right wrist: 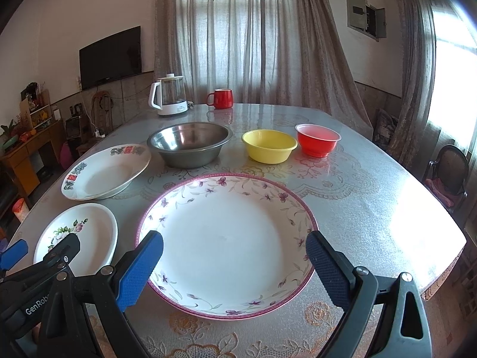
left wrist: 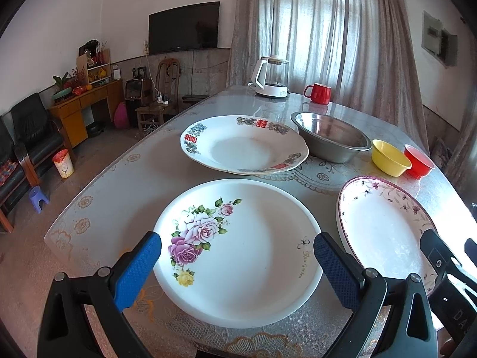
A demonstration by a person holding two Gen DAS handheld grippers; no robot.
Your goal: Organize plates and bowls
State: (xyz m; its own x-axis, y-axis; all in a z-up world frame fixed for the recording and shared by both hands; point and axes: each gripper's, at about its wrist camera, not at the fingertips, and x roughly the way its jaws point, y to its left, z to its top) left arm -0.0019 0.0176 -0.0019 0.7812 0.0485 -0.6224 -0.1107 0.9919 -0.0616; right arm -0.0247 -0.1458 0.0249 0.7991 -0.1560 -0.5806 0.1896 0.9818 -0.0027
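Note:
A white plate with pink roses (left wrist: 238,250) (right wrist: 86,232) lies at the table's near edge. My left gripper (left wrist: 237,265) hangs open above it, blue pads wide apart. To its right lies a purple-rimmed floral plate (left wrist: 384,223) (right wrist: 226,244), and my right gripper (right wrist: 234,265) stands open over its near side. Farther back sit a white plate with red characters (left wrist: 244,146) (right wrist: 104,173), a steel bowl (left wrist: 331,137) (right wrist: 190,143), a yellow bowl (left wrist: 390,156) (right wrist: 268,144) and a red bowl (left wrist: 419,161) (right wrist: 317,138).
A white glass kettle (left wrist: 271,77) (right wrist: 170,95) and a red mug (left wrist: 319,92) (right wrist: 222,98) stand at the table's far edge. The table (right wrist: 372,203) has a lace-patterned cover. Chairs, a desk and a stool lie off to the left on the floor.

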